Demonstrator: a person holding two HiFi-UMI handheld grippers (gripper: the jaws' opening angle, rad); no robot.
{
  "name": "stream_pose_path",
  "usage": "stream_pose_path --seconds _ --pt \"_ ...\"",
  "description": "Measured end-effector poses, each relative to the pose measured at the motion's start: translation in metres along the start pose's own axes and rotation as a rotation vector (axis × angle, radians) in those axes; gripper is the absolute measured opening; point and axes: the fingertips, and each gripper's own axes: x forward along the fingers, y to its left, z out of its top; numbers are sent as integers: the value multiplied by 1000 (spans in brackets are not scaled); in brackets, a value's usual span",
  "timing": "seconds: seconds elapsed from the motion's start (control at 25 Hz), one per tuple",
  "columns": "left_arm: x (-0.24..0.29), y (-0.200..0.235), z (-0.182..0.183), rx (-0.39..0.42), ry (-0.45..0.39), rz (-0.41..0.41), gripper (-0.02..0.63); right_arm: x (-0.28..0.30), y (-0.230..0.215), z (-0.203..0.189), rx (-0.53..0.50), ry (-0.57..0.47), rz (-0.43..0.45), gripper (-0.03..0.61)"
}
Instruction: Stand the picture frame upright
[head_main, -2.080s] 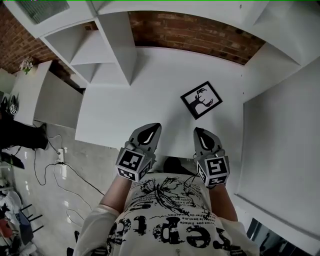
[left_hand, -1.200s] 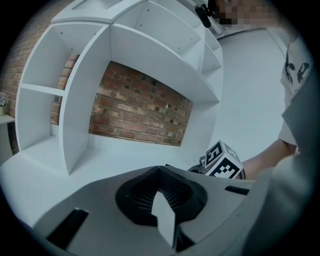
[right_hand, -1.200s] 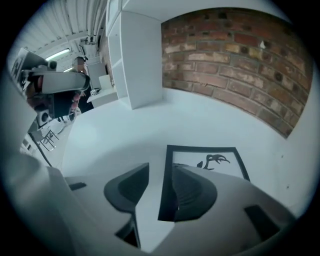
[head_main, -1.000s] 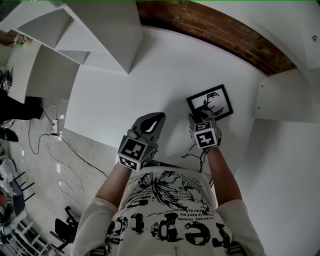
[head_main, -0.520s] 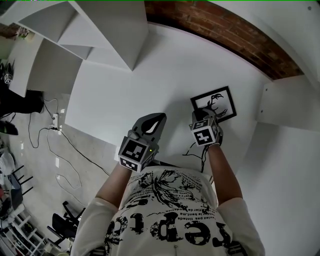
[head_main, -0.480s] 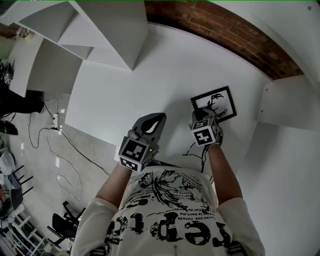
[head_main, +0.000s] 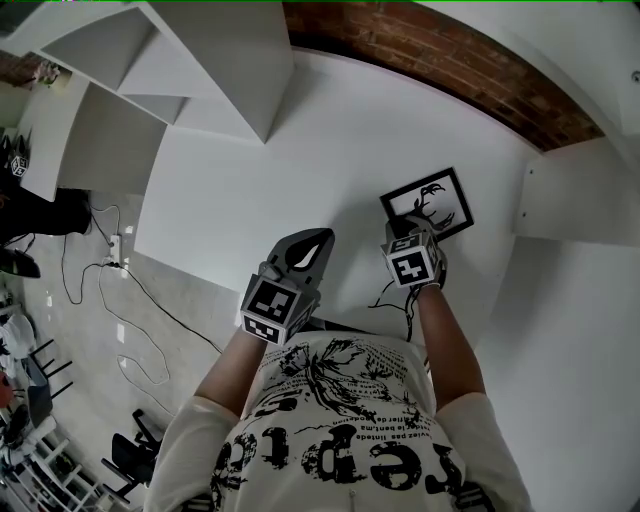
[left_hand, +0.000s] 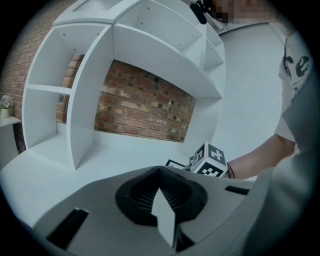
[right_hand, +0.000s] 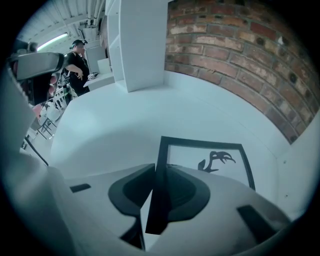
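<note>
**A:** Where's the picture frame (head_main: 428, 207)?

**B:** It lies face up on the white tabletop (head_main: 300, 150), to the right and towards the far side, not far from the brick wall (head_main: 430, 50). It has a black border and a dark antlered silhouette on white.

**A:** And the right gripper (head_main: 403, 234)?

**B:** It points steeply down at the frame's near left corner. Its fingers have just been closing, and now they stand narrow, with the frame's black edge running between them and pinched there.

**A:** Is the frame up off the tabletop?

**B:** From the right gripper view it looks flat. I cannot tell whether the gripped corner has lifted.

**A:** What about the left gripper (head_main: 316, 240)?

**B:** It is just left of the right one, over the near part of the tabletop. Its fingers are pressed together with nothing between them. White shelving (head_main: 200, 60) stands at the far left.
</note>
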Motion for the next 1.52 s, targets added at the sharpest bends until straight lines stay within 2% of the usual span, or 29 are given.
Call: stream_pose_path --seconds 0.2,0.56,0.88,1.52 --pt "-6 -3 -5 -6 7 -3 6 -5 6 -7 31 -5 -8 74" --pt "-29 -5 -12 -13 1 7 5 -18 27 -23 -18 -3 -18 74" --pt "-51 -15 -23 -2 6 -2 6 -28 50 -38 -22 15 -18 74" --pt "-93 -22 -57 0 41 -30 6 -45 108 -67 -85 29 16 74"
